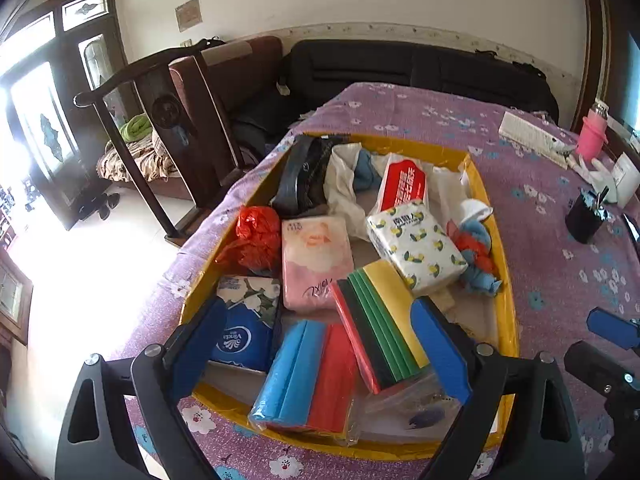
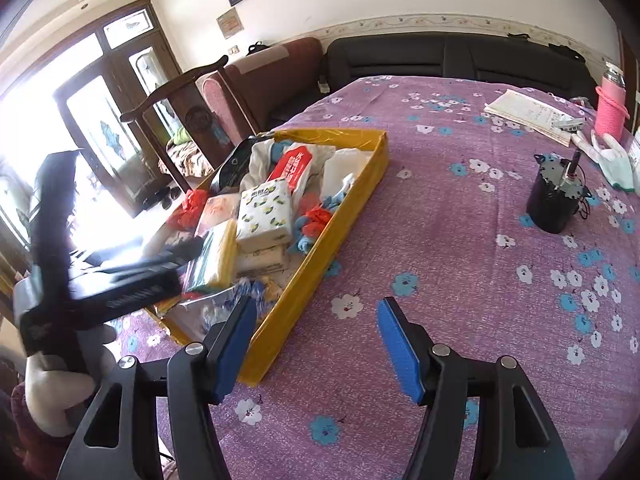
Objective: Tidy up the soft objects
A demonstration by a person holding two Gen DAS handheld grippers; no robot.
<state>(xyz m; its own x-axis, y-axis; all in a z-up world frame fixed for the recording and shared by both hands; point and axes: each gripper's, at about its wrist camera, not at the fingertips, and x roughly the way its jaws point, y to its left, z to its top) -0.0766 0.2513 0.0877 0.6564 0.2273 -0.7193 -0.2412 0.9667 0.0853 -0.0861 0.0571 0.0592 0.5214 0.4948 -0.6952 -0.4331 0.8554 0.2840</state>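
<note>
A yellow tray on the purple flowered cloth holds soft things: a lemon-print tissue pack, a pink tissue pack, a red tissue pack, a blue Vinda pack, a blue and red sponge pack, a striped yellow-green-red sponge stack and a red plastic bag. My left gripper is open, hovering over the tray's near end, with the sponges between its fingers. My right gripper is open and empty over the cloth beside the tray.
A black cup with a pen, a pink bottle, papers and a white glove lie at the table's far right. A wooden chair and a sofa stand beyond the table.
</note>
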